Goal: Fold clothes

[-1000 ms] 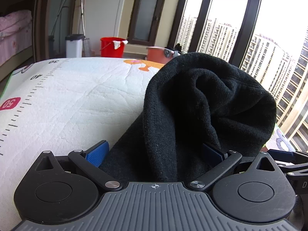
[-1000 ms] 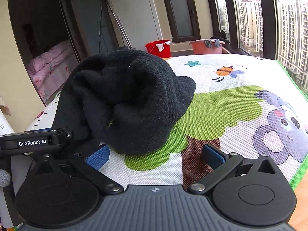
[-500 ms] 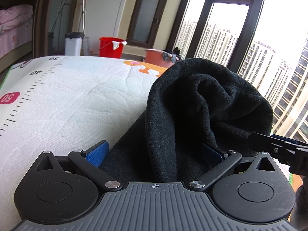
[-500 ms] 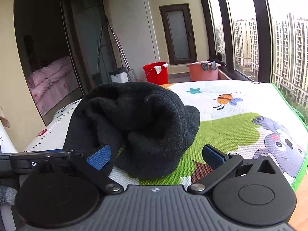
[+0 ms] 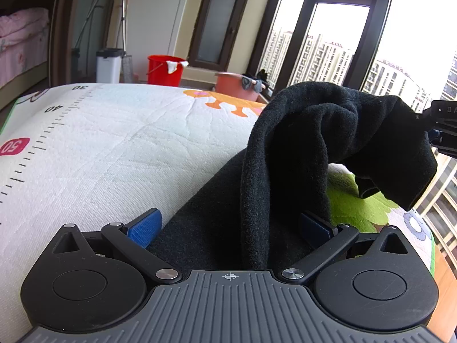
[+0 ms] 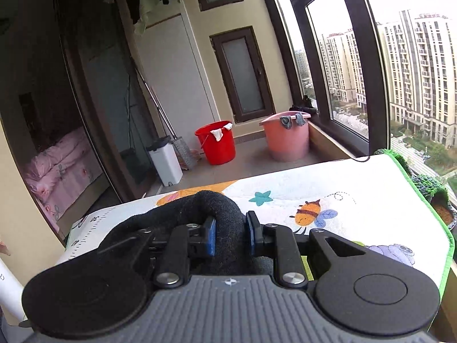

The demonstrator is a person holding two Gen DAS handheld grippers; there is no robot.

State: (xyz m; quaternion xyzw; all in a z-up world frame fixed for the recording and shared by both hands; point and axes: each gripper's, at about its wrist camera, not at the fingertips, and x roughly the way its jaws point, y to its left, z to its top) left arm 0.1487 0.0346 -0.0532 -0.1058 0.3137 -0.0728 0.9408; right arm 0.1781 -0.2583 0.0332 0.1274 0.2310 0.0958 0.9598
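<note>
Since a sec ago, right hand-held gripper (image 6: 230, 235) clamped on the black sweater (image 5: 300, 154) & lifted its far end. Left hand-held gripper (image 5: 228, 225) gapes wide, sweater's near end lying between its fingers on the bench (image 5: 114, 148), so it stretches from left up to right.

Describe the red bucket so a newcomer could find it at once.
Start at the tall windows and look down to the floor beyond the cartoon mat. Two tubs stand below the frosted door. The red bucket is the left one, with a white rag over its rim; the pink tub carries grey cloths.
</note>
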